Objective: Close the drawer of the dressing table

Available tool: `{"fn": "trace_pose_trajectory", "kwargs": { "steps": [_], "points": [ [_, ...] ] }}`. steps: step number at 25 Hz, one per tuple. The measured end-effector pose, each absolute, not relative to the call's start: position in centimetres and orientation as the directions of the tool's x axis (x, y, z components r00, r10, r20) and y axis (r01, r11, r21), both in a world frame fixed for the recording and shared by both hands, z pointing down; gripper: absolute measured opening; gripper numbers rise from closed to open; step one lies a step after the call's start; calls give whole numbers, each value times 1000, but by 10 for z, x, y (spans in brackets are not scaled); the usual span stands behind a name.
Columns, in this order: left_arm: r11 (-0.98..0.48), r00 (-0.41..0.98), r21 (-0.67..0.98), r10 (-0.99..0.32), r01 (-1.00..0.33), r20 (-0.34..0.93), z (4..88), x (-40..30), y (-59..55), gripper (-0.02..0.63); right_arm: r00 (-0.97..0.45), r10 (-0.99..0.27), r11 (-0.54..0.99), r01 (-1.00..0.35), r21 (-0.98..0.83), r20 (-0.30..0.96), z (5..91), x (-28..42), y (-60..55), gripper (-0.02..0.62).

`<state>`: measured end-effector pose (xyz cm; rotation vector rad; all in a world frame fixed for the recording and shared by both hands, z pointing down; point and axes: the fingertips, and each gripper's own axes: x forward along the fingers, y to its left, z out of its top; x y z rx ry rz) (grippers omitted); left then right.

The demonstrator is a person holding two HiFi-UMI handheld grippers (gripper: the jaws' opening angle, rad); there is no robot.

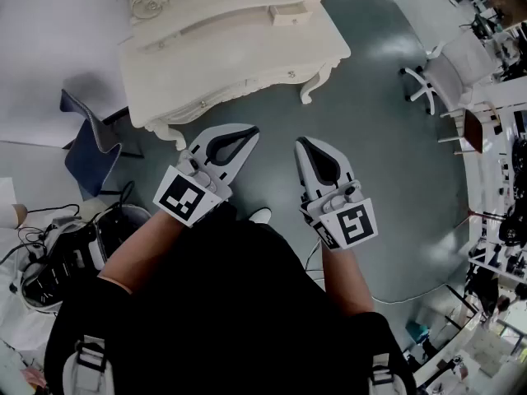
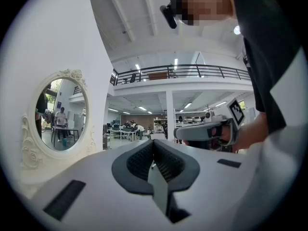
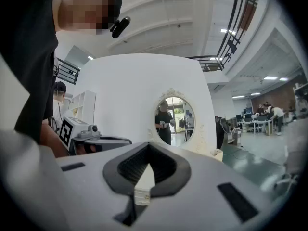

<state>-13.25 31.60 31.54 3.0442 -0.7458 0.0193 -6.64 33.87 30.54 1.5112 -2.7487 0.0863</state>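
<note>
Not started, by my read. Both claws sit near the person's body, well apart from the table at the far left, touching nothing.

Left claw: pressed together, nothing in it. Right claw: same, tips closed and empty. Both are held level, pointing roughly toward the table.

Drawer: the small one on the table's far right top looks pulled out past its box — that's my guess for the target, but from above I can't be sure how far out it is. The front drawers with knobs look flush.

Left to do: all of it — walk up, get a claw on the drawer front, push it home.

Views:
- Head view alone gives the table top, the drawer and the gap between claws and table.
- The gripper views show the oval mirror standing upright, which the head view barely catches. Each also shows the other claw side-on and the jaws meeting at the tip.
- Left gripper view shows no drawer.
</note>
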Motion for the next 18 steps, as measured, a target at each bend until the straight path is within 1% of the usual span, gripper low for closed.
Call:
{"fn": "trace_pose_trajectory", "kwargs": {
  "steps": [8,15,18],
  "points": [
    [-890,889,-3,-457,-457,13,310,-106,383,-6,-521,-853,520,-853,-54,15,303,-41,401,2],
    [-887,887,-6,-461,-461,29,313,-83,425,-6,-506,-862,505,-860,-70,2,303,-16,442,3],
    [-890,890,-5,-456,-456,16,314,-73,428,-6,-507,-862,506,-861,-56,4,303,-9,446,3]
  ]
}}
